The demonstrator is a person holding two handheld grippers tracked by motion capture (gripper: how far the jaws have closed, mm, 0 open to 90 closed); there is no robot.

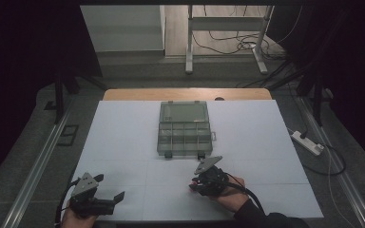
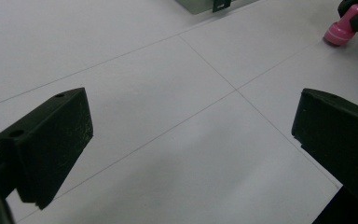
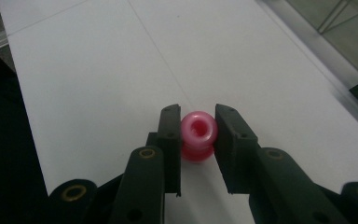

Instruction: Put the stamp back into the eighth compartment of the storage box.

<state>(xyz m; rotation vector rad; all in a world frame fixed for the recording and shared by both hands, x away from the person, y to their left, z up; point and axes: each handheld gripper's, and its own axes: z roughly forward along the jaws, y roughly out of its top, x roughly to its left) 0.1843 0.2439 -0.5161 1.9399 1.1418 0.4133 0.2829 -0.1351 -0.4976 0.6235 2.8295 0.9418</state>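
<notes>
**Gripping a pink spool at the near edge of a white table**

Closing around a small pink spool [image 3: 197,135], the right gripper [image 3: 197,140] has one black jaw against each side of it. The spool is glossy, waisted in the middle, with a round hollow in its top. It stands upright on the white table [image 1: 123,133], and both pads touch its upper rim, so the gripper holds it. No lift off the surface can be made out.

From the high view, the right gripper [image 1: 196,184] sits near the person, a little right of the table's centre, with the hand [image 1: 228,192] and a dark sleeve behind it. The spool [image 1: 191,188] shows there as a faint pink spot at the jaw tips.

The left gripper [image 1: 110,187] rests at the near left corner of the table, well apart from the right one. Its jaws stand wide with nothing between them; in the left gripper view [image 2: 191,140] bare white table lies between them, and the spool [image 2: 338,32] appears far off at the upper right.

A clear plastic organiser box [image 1: 184,128] lies open in the middle of the table, farther away than both grippers. Its lid is folded back on the far side, and its near half is split into small compartments.
</notes>
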